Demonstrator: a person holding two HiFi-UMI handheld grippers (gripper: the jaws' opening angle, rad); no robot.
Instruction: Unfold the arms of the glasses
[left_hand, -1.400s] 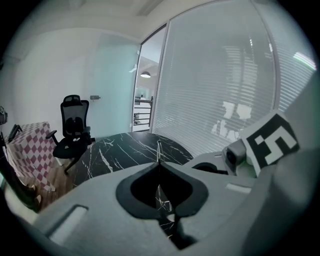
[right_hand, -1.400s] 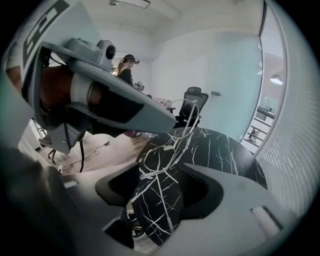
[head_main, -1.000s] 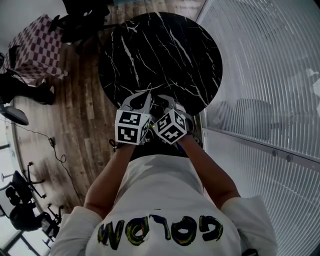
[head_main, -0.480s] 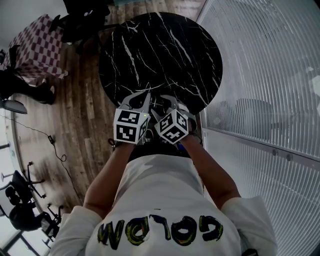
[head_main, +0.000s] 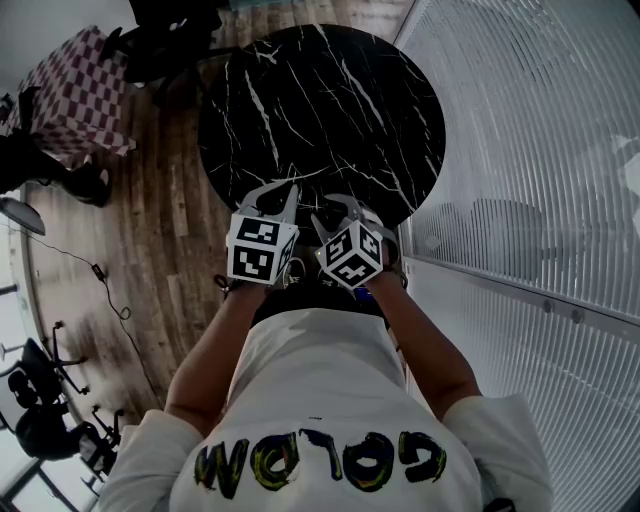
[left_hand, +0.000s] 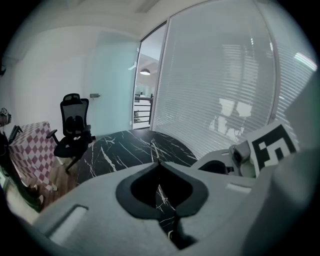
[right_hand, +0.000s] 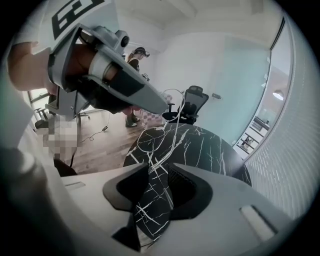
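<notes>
Glasses (right_hand: 161, 148) barely traceable (thin wire)

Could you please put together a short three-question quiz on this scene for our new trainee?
1. True or false: the left gripper is shut on the wire glasses and holds them up off the table.
2. Multiple choice: the table top is A) white wood, B) black marble with white veins, C) checked cloth.
3. Short answer: what piece of furniture stands beyond the table in the left gripper view?

Key: 1 true; 2 B; 3 a black office chair.
</notes>
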